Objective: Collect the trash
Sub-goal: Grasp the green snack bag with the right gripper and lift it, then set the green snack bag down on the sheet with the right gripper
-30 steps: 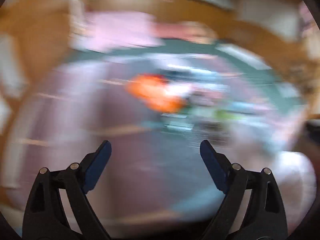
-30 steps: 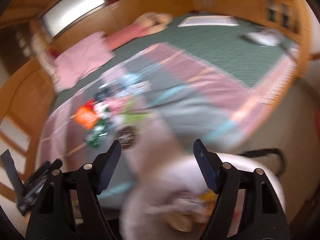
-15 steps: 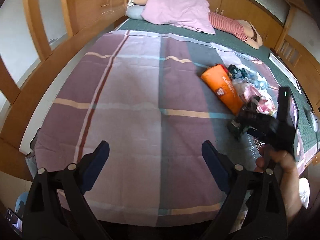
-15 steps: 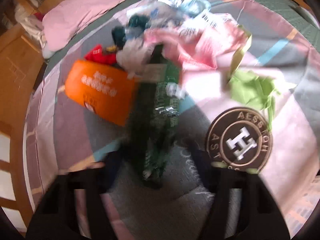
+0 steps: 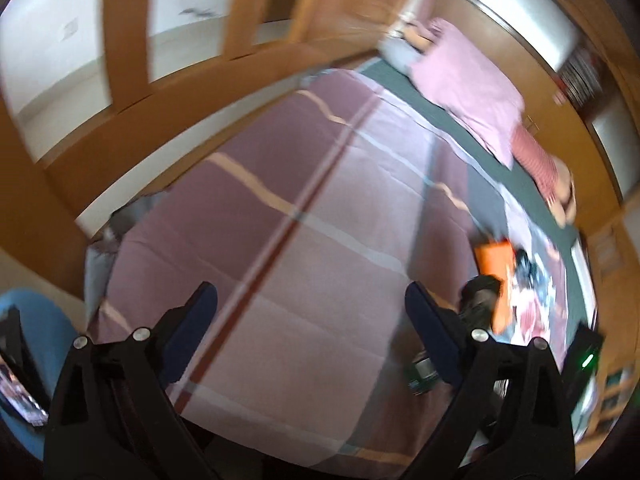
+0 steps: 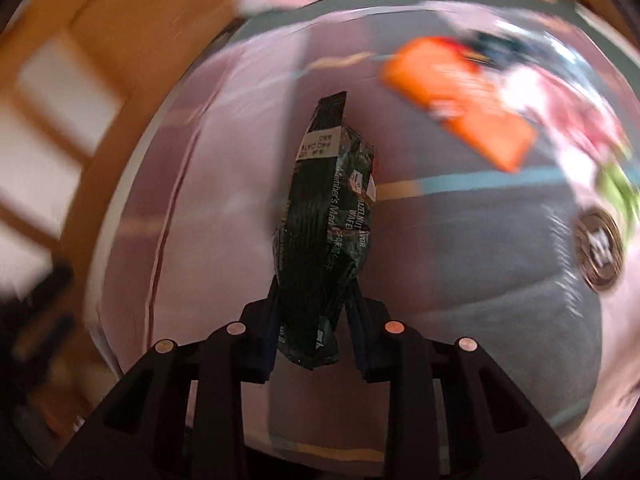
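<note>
My right gripper (image 6: 314,286) holds a dark green wafer wrapper (image 6: 328,208) by its lower end; the jaws are still closing and the pads press on it. The wrapper stands up in front of the camera, above the plaid bedspread (image 6: 224,184). An orange packet (image 6: 460,100) lies to the upper right at the edge of a blurred pile of wrappers (image 6: 568,120). My left gripper (image 5: 310,292) is open and empty over bare bedspread (image 5: 320,208). In its view the orange packet (image 5: 496,260) and the pile (image 5: 536,292) lie far right.
A round brown badge (image 6: 598,248) and a green scrap (image 6: 620,192) lie right of the wrapper. A pink pillow (image 5: 468,80) sits at the bed's head. The wooden bed frame (image 5: 200,92) runs along the left. A blue object (image 5: 40,328) is below the bed corner.
The right gripper dropped to the pile, closed on the green wrapper and carried it left, off the pile. The left gripper swung left and rolled, staying open.
</note>
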Demonstrator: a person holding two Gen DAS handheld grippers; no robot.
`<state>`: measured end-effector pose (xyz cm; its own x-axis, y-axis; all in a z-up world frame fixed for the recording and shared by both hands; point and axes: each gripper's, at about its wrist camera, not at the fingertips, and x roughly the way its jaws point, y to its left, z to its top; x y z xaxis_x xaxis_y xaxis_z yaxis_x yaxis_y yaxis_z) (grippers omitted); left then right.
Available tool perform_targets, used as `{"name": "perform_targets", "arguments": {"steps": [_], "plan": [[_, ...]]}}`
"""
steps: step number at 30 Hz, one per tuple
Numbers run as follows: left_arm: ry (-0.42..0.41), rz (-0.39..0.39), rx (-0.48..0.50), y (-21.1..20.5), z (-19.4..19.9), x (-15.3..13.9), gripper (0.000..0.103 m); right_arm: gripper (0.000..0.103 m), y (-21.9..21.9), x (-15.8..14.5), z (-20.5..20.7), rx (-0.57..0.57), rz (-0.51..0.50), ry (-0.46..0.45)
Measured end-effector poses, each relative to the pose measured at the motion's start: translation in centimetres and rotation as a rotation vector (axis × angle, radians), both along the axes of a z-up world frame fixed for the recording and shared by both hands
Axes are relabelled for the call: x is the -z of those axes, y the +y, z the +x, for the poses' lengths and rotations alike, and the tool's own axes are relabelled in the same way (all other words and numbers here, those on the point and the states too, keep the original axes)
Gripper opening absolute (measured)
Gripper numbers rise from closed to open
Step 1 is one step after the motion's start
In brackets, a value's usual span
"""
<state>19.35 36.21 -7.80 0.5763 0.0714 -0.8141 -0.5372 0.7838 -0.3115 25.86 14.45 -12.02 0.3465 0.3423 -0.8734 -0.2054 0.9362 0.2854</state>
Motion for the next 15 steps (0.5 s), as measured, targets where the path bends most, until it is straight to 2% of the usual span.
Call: {"name": "perform_targets", "arguments": {"steps": [3, 4, 5, 6, 7, 8, 9, 10, 11, 13, 15], "plan": [[0.02, -0.044, -0.048, 1.5, -0.3, 0.7, 0.095, 0.036, 1.8, 1.6, -0.5, -0.082, 0.012, 0.055], [0.021, -0.065, -0.057, 1.9, -0.4, 0.9, 0.095, 0.037, 1.7, 1.7, 0.0, -0.098, 0.061, 0.092], [0.018, -0.081, -0.064, 2.2, -0.4, 0.9, 0.095, 0.039, 1.3, 1.1, -0.1, -0.094, 0.149, 0.092], [0.014, -0.093, -0.072, 2.5, -0.5, 1.0, 0.096, 0.048, 0.2, 0.0, 0.0, -0.066, 0.234, 0.049], [0.01, -0.103, -0.085, 2.8, -0.6, 1.0, 0.097, 0.058, -0.6, -1.1, -0.1, -0.031, 0.272, 0.001], [0.006, -0.112, -0.101, 3.0, -0.7, 1.1, 0.097, 0.063, -2.1, -2.5, -0.3, 0.027, 0.298, -0.085], [0.003, -0.119, -0.11, 3.2, -0.9, 1.1, 0.098, 0.072, -3.3, -3.5, -0.6, 0.077, 0.289, -0.155], [0.004, -0.126, -0.112, 3.1, -0.9, 1.1, 0.098, 0.076, -4.9, -4.5, -0.9, 0.158, 0.235, -0.239], [0.009, -0.134, -0.101, 3.1, -0.9, 1.3, 0.098, 0.076, -5.7, -4.7, -0.7, 0.211, 0.187, -0.275], [0.025, -0.144, -0.07, 2.6, -0.6, 1.7, 0.098, 0.077, -7.6, -4.4, 0.0, 0.328, 0.074, -0.288], [0.035, -0.153, -0.048, 2.1, -0.5, 1.9, 0.098, 0.077, -9.6, -3.4, 1.2, 0.437, -0.002, -0.252]]}}
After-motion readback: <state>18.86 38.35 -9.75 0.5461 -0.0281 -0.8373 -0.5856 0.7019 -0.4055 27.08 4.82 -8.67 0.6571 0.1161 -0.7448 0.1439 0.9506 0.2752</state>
